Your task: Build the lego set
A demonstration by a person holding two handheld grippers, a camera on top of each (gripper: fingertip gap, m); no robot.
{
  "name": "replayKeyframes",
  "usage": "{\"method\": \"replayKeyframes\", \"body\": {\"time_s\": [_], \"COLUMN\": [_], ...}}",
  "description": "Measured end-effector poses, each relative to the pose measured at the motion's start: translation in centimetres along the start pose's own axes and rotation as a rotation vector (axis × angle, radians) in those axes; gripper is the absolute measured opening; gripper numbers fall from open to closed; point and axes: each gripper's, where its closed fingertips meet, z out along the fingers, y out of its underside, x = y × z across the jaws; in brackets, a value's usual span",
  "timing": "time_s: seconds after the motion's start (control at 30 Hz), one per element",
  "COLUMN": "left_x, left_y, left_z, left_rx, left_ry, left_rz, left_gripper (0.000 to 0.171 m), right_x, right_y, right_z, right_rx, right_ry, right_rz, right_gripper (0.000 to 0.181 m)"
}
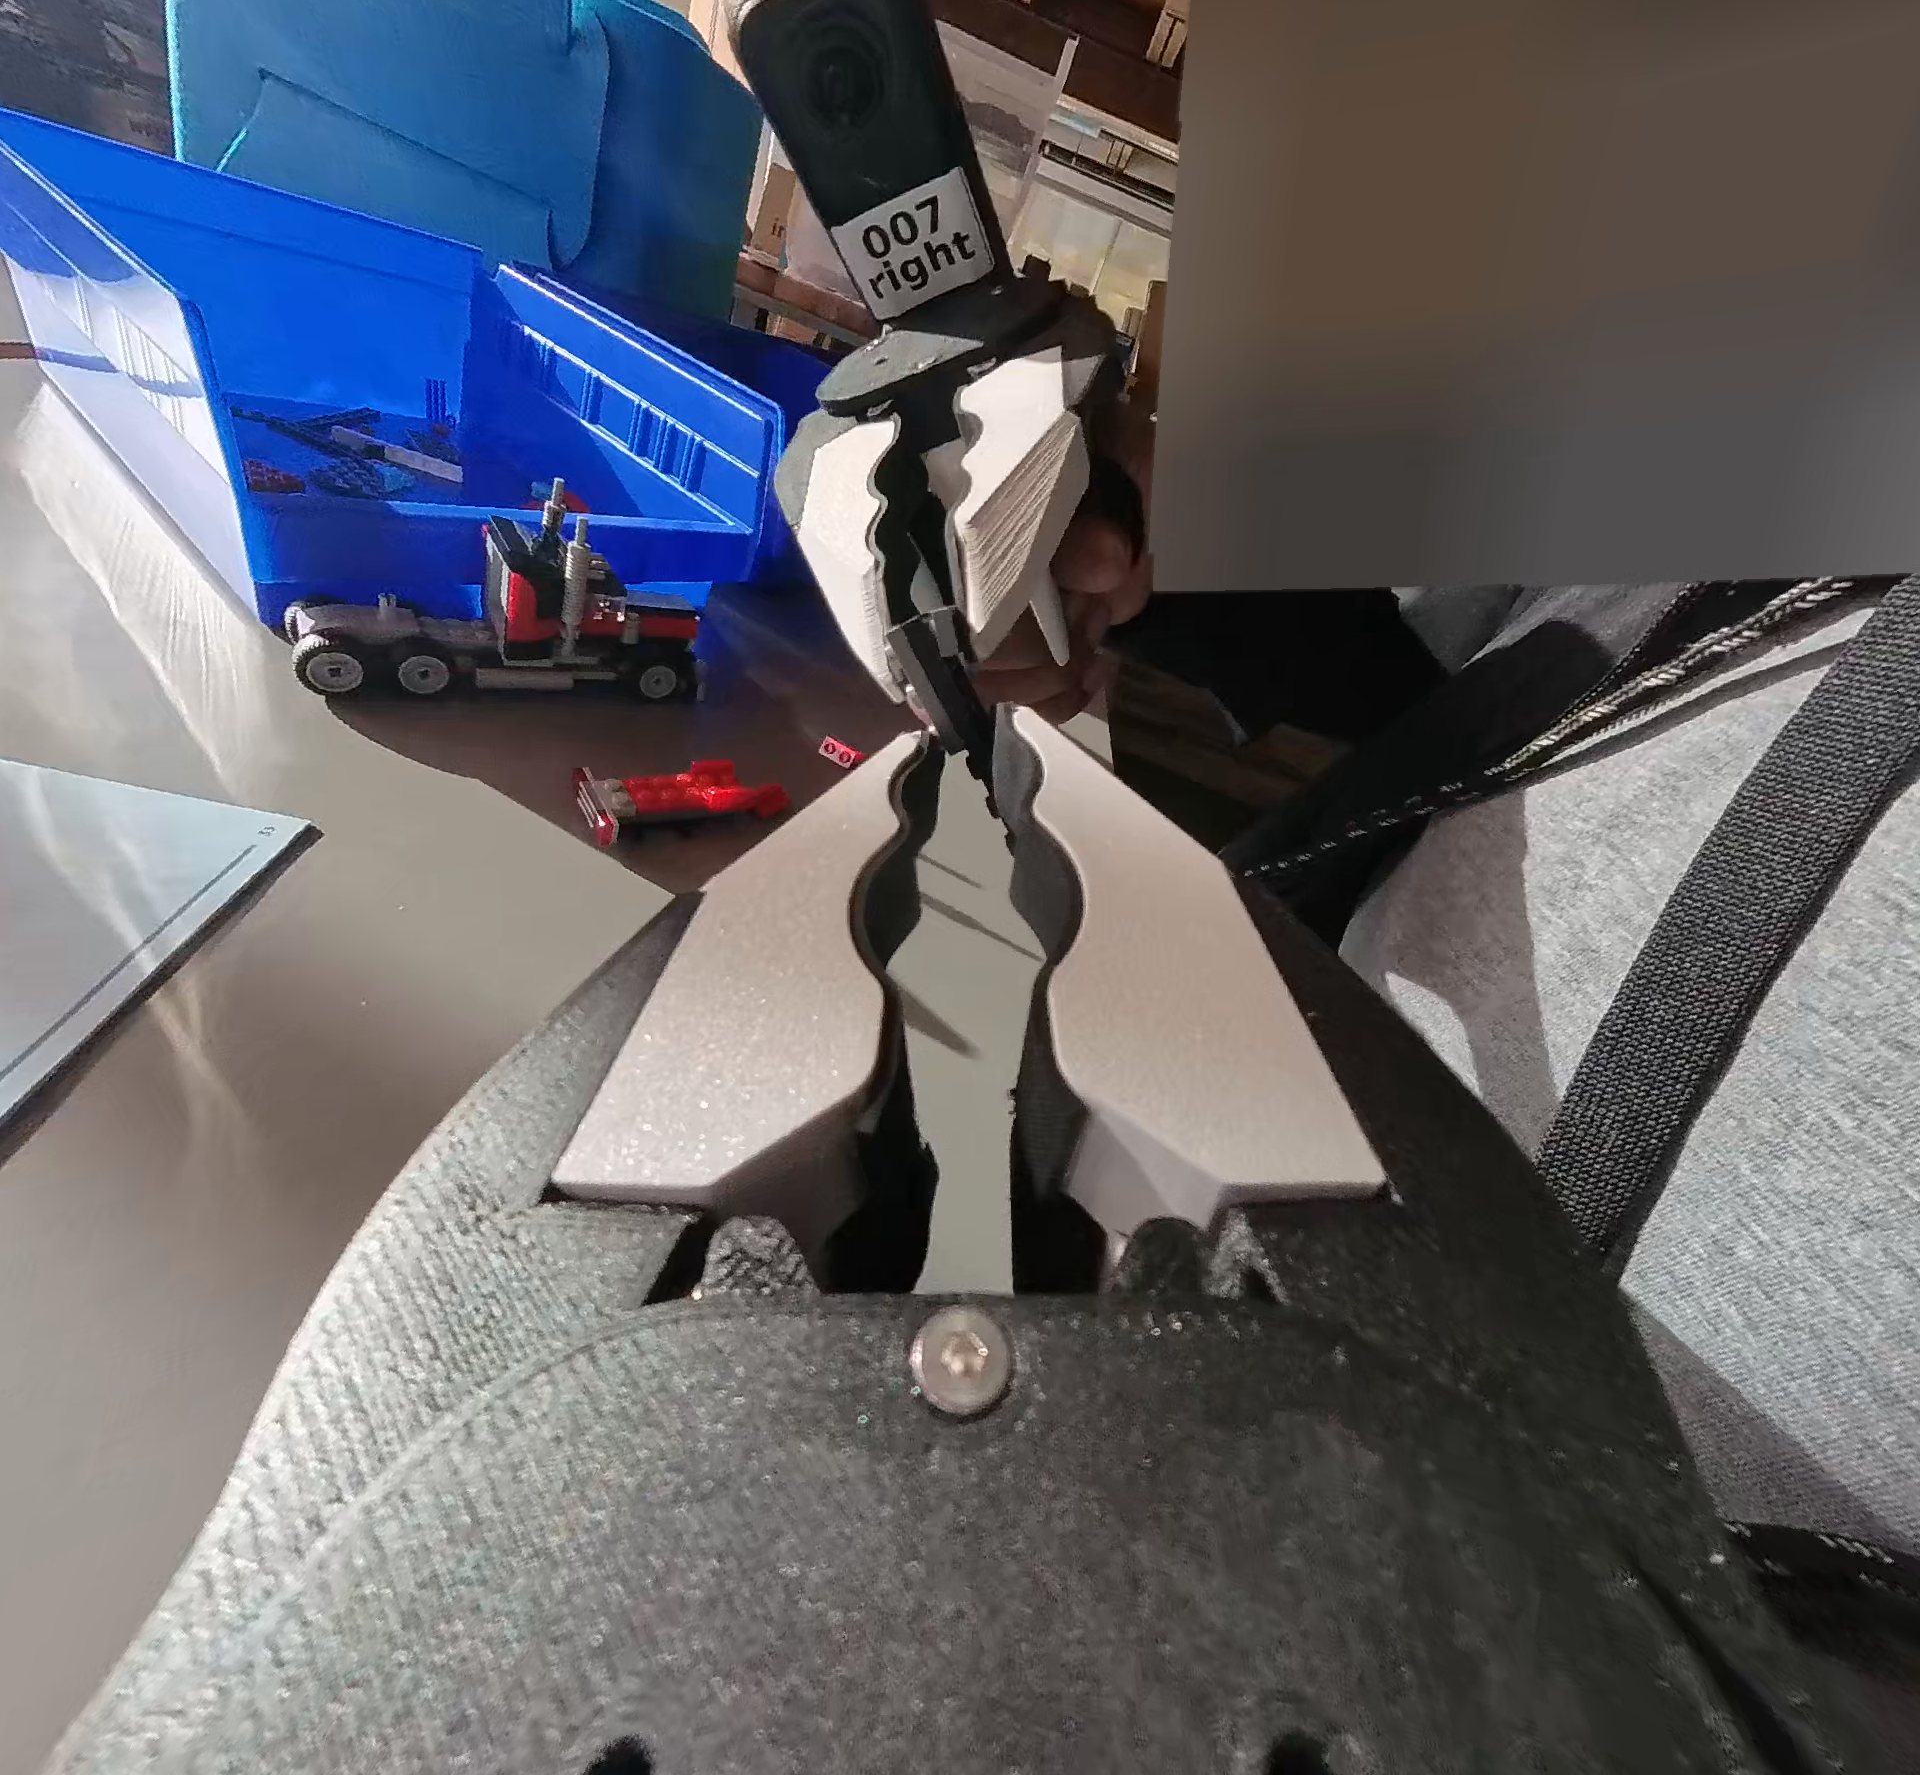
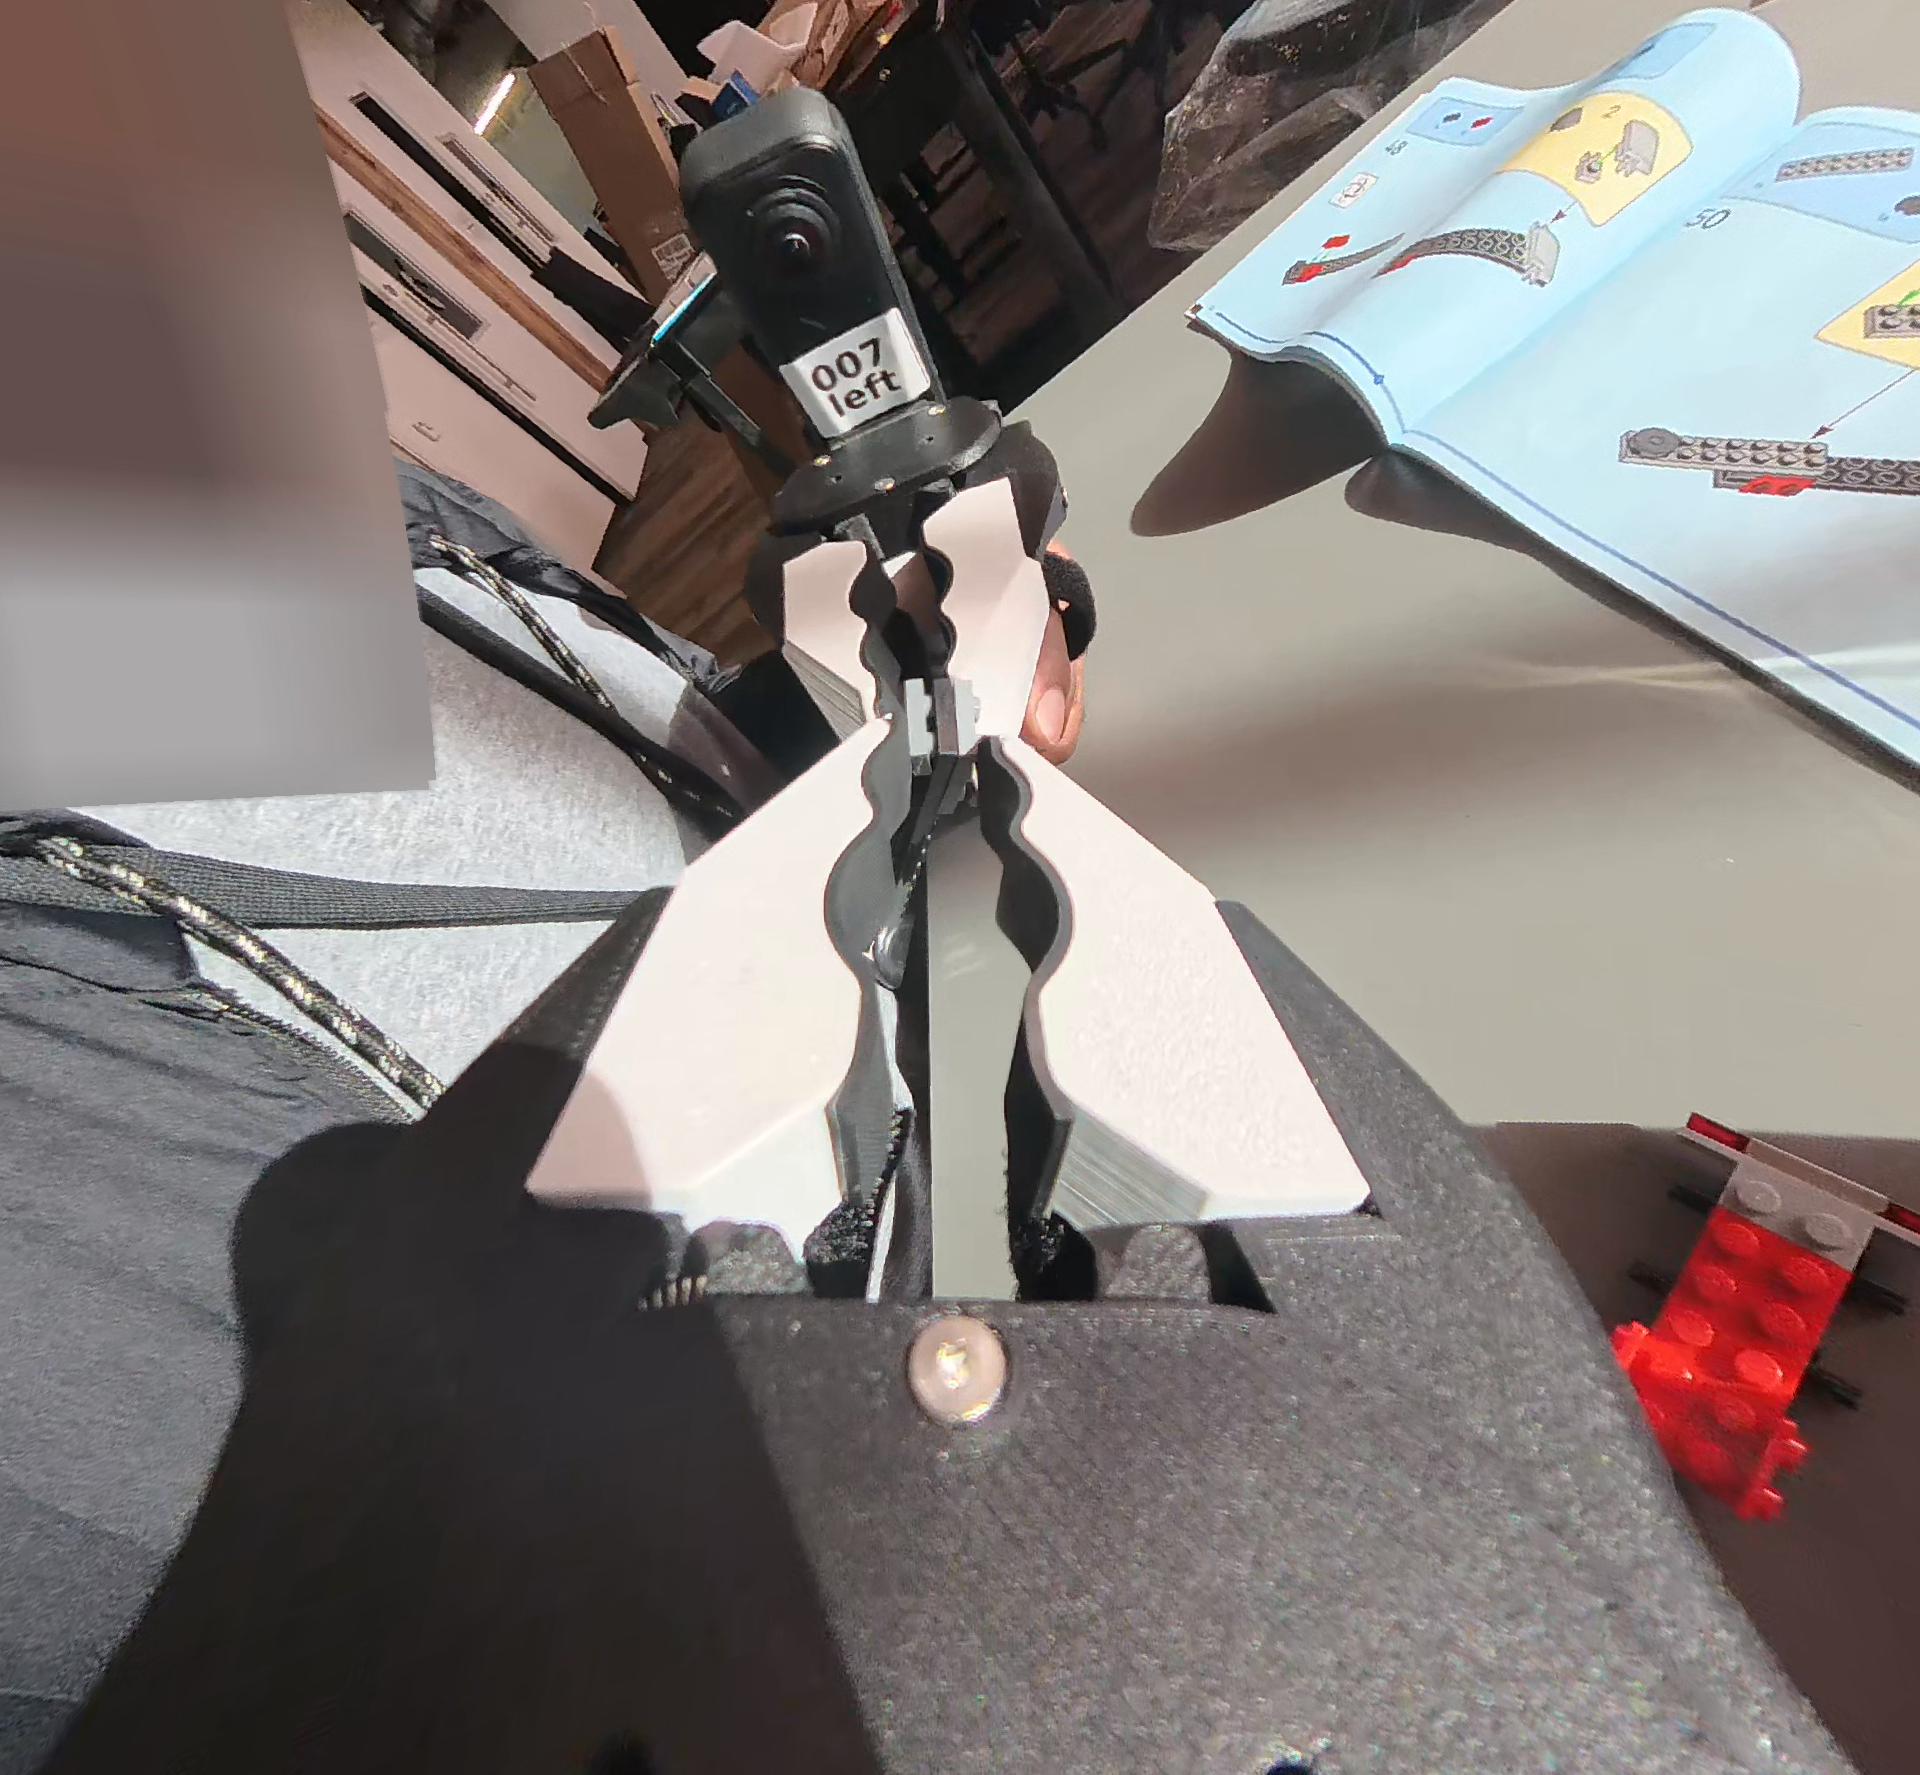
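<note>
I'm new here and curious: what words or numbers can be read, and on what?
I don't repeat writing; here is where it stands.
White sticker on black camera, left wrist view: legible.
White sticker on black camera, right wrist view: legible.
Open booklet: small page numbers.
Background boxes: blurred.

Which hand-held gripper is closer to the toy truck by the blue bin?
It's close, since their tips meet. The right hand-held gripper looks a bit nearer, angling down beside the toy truck and blue bin. The left hand-held gripper reaches up from nearer the person.
</note>
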Motion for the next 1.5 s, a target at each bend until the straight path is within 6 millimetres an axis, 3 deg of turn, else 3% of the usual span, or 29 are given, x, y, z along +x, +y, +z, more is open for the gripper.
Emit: {"method": "replayKeyframes", "body": {"time_s": [0.57,0.97,1.23,1.5], "left_x": [1.5,1.6,1.7,0.1], "left_y": [0.3,0.4,0.3,-0.4], "left_z": [-0.2,-0.3,-0.4,-0.8], "left_rx": [-0.02,-0.027,-0.019,0.015], "left_ry": [0.032,0.025,0.04,-0.028], "left_rz": [0.23,0.292,0.285,0.189], "left_gripper": [0.011,0.011,0.011,0.009], "right_x": [-1.8,-1.4,-1.4,-0.6], "right_y": [1.0,1.1,1.1,0.3], "right_z": [0.3,0.0,-0.1,0.2], "right_rx": [-0.036,-0.024,-0.01,0.03], "right_ry": [-0.111,-0.099,-0.111,-0.006], "right_rz": [0.058,0.063,0.066,-0.063], "right_gripper": [0.015,0.014,0.014,0.018]}}
